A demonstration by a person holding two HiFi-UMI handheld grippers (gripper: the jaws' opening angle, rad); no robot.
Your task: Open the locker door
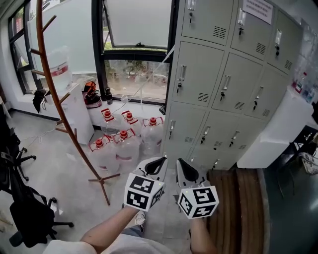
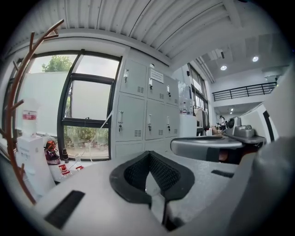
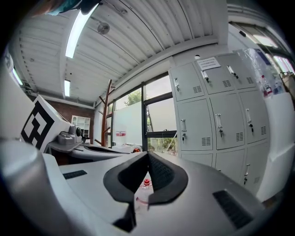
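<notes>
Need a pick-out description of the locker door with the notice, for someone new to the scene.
Right of the window stands a grey locker bank. In its top row, take the middle door. It alone carries a white paper notice near its top edge; the neighbouring doors have none.

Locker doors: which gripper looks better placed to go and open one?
Probably the right gripper: it sits on the side of the lockers, while the left gripper is toward the water bottles. Both are shut, empty, and short of them.
</notes>
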